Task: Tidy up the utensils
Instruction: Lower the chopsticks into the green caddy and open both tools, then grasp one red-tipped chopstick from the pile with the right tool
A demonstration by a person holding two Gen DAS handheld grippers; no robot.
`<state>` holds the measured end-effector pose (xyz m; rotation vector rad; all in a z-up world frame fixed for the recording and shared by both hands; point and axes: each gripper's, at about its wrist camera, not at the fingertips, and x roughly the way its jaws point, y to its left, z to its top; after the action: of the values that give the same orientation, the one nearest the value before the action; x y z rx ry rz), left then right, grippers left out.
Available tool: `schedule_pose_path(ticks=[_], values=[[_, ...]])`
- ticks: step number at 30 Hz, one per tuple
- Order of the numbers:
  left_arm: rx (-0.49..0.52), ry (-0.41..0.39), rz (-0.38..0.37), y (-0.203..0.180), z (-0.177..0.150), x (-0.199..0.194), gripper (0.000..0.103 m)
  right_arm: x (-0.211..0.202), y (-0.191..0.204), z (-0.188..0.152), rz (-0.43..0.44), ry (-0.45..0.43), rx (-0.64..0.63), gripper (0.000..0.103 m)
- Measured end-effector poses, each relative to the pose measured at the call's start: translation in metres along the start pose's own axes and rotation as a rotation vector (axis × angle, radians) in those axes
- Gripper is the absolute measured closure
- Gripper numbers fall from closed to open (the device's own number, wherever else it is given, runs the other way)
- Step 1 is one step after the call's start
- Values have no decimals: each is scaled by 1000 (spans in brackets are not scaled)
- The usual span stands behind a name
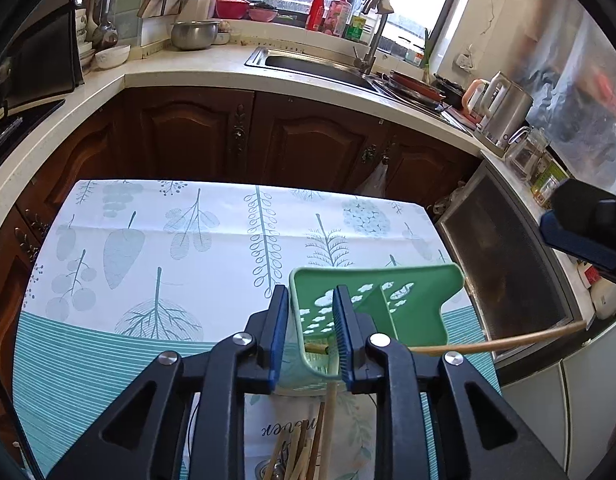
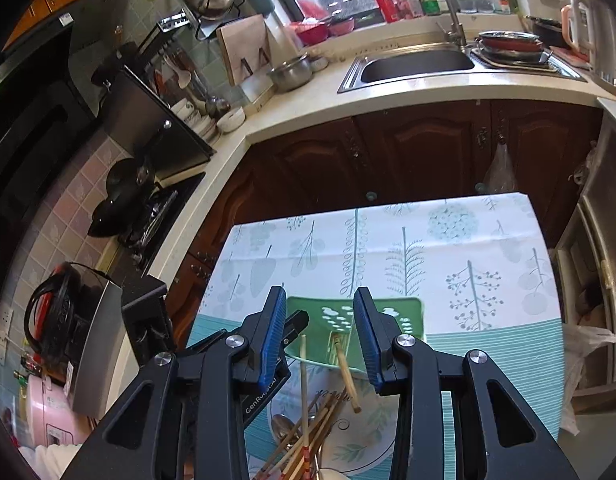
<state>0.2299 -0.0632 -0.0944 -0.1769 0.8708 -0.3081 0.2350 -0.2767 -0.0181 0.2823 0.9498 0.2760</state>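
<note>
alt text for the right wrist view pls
The right gripper, jaws open and empty, hangs above a green perforated utensil holder lying on a leaf-print tablecloth, with one chopstick sticking out of it. A pile of chopsticks lies nearer the camera; kitchen counter and sink behind.

My right tool (image 2: pixel 320 334) is hovering with jaws apart above a green utensil holder (image 2: pixel 340 328) lying on the cloth-covered desk (image 2: pixel 488 280), one chopstick (image 2: pixel 346 372) poking into it beside loose chopsticks (image 2: pixel 308 440).
</note>
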Motion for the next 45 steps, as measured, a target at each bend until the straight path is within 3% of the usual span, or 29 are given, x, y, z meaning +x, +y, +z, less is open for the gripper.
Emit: schedule_pose_path(ticks=[10, 15, 19, 21, 24, 31, 38, 45], values=[[-45, -13, -49, 7, 19, -21, 76, -71, 21, -6, 39, -93, -63, 68], [-53, -13, -57, 14, 18, -40, 68, -88, 49, -35, 95, -48, -135, 68], [-41, 25, -22, 20, 8, -52, 63, -66, 64, -74, 95, 61, -167, 68], [-26, 52, 21, 24, -2, -59, 50, -47, 66, -93, 98, 126, -161, 68], [-9, 83, 78, 33, -19, -66, 43, -17, 64, -118, 73, 204, -151, 68], [-74, 198, 128, 63, -66, -62, 43, 39, 47, -146, 14, 305, -89, 73], [-85, 252, 127, 66, -92, -55, 43, 66, 40, -153, 11, 376, -17, 97], [-60, 266, 106, 57, -92, -49, 43, 70, 35, -146, 12, 454, 46, 97]])
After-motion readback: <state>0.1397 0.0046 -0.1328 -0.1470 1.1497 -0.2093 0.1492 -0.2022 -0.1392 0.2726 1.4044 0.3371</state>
